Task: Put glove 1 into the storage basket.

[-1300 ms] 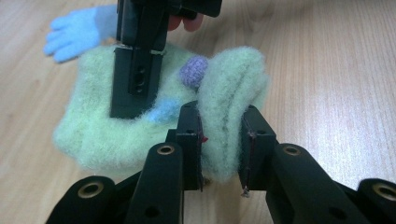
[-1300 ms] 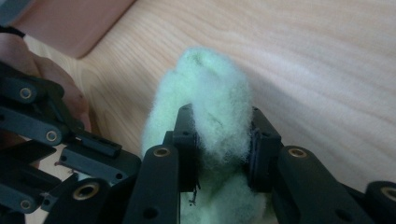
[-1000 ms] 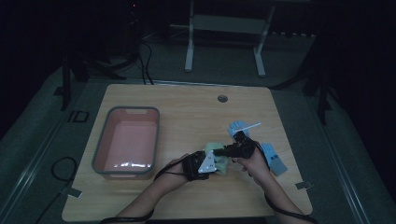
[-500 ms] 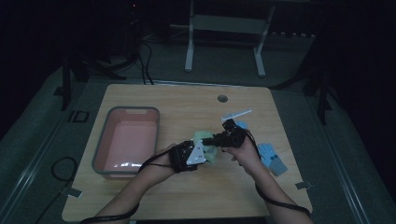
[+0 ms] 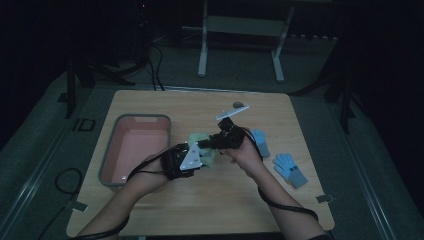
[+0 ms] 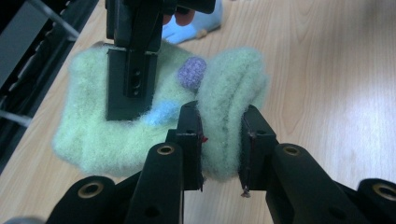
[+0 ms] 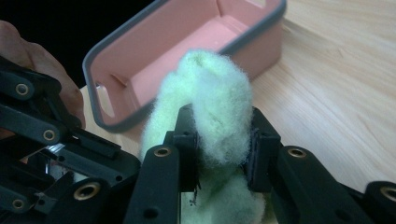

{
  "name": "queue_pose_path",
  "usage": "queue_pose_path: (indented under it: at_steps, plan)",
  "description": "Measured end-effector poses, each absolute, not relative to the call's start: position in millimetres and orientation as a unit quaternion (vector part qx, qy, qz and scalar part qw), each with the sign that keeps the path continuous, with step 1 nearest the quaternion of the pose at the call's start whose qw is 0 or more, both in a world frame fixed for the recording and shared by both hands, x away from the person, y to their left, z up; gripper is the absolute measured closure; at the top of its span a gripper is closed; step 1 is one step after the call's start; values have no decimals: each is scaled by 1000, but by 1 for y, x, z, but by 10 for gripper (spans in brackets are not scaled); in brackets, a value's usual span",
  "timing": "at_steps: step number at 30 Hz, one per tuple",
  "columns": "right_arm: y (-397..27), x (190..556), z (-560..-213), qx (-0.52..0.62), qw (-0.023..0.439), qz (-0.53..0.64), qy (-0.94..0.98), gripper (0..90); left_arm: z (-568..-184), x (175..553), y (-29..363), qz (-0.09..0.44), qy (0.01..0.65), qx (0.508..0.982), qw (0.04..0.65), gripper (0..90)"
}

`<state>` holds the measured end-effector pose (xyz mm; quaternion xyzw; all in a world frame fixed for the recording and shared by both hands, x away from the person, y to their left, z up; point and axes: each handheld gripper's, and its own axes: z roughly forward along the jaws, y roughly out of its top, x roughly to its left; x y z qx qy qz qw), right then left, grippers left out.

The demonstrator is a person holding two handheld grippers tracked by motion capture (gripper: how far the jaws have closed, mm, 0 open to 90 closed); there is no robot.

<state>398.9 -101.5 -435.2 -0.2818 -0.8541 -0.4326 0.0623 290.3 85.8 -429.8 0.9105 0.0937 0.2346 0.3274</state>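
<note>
Fuzzy green glove [image 6: 229, 112] — both grippers (clamped)

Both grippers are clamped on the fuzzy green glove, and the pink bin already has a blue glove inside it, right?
Not quite. The pink bin is empty, as the high view shows. The rest holds: the left gripper and right gripper each pinch the fuzzy green glove.

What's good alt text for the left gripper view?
The left gripper has its two black jaws clamped on a fold of a fuzzy pale green glove with a purple fingertip, above a light wooden table. The right gripper grips the same glove farther back, and a blue glove lies behind.
</note>
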Motion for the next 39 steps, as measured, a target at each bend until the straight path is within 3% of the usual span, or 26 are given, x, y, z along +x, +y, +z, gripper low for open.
queue_pose_path:
  at_steps: [26, 39]
  plan:
    - [16, 401, -423, -225, 81, -424, -873, 706, -423, 277, 182, 246, 158, 910, 293, 741]
    - [77, 401, -446, -214, 98, -419, -877, 706, -442, 274, 227, 234, 198, 915, 262, 741]
